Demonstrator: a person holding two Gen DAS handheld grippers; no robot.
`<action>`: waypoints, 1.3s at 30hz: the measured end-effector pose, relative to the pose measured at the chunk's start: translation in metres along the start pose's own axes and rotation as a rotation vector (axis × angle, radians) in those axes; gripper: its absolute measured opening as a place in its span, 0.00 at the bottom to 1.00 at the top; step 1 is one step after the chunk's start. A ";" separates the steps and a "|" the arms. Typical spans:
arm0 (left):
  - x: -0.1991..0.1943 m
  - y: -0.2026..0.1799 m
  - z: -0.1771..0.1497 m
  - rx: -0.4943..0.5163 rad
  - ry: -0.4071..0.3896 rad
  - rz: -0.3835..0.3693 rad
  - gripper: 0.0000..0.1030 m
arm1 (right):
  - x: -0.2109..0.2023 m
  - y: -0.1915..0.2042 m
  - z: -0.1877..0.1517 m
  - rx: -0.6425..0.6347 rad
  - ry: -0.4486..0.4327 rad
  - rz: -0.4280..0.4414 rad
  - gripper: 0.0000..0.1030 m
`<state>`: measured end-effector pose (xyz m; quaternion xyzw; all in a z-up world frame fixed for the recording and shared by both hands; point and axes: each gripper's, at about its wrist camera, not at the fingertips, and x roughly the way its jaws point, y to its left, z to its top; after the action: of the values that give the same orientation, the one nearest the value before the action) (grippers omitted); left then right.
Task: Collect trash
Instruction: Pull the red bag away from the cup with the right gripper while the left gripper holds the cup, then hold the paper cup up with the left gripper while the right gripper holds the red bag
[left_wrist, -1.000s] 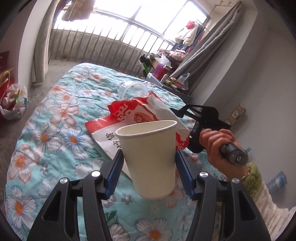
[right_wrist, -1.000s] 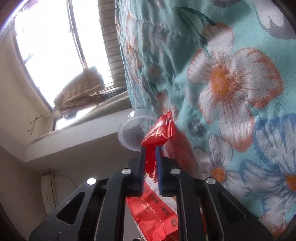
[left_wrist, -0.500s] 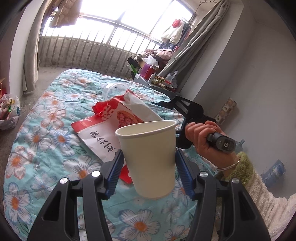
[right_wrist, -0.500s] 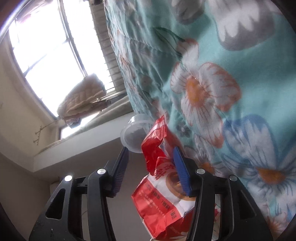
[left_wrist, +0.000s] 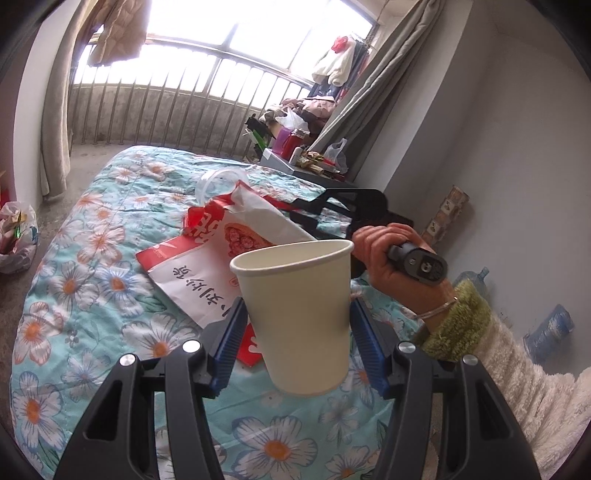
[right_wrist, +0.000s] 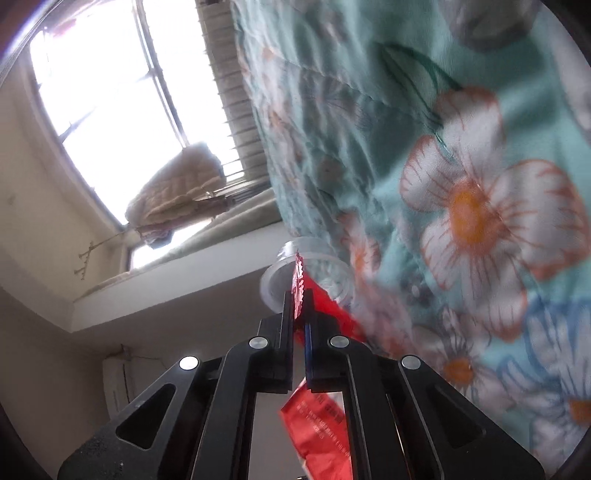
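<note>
My left gripper (left_wrist: 295, 325) is shut on a white paper cup (left_wrist: 295, 314), held upright above the flowered bed (left_wrist: 92, 280). Behind the cup lies a red and white snack bag (left_wrist: 207, 258) with its top end raised. The right gripper (left_wrist: 332, 206), held in a hand, reaches that raised end from the right. In the right wrist view my right gripper (right_wrist: 299, 306) is shut on the red bag's serrated edge (right_wrist: 297, 288). A clear plastic cup (left_wrist: 218, 181) lies on its side just beyond the bag; it also shows in the right wrist view (right_wrist: 273, 284).
A filled plastic trash bag (left_wrist: 16, 236) sits on the floor left of the bed. A cluttered side table (left_wrist: 306, 162) stands at the bed's far right corner. Water bottles (left_wrist: 546, 328) stand by the right wall. Curtains and a barred window are behind.
The right gripper opened half a second ago and has shut again on the red bag's edge. The left gripper has risen and pulled back a little with the cup.
</note>
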<state>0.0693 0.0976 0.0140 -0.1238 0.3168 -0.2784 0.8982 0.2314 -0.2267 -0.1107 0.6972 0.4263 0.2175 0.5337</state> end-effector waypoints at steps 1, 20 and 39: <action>0.000 -0.002 0.001 0.007 0.000 -0.007 0.54 | -0.012 0.005 -0.004 -0.017 -0.010 0.031 0.03; 0.053 -0.053 0.008 0.099 0.099 -0.124 0.54 | -0.241 -0.032 -0.086 -0.205 -0.325 0.184 0.03; 0.078 -0.086 0.009 0.170 0.137 -0.101 0.54 | -0.241 -0.032 -0.084 -0.214 -0.300 0.235 0.03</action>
<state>0.0894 -0.0171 0.0156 -0.0435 0.3460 -0.3568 0.8666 0.0256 -0.3772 -0.0753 0.7060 0.2326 0.2161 0.6331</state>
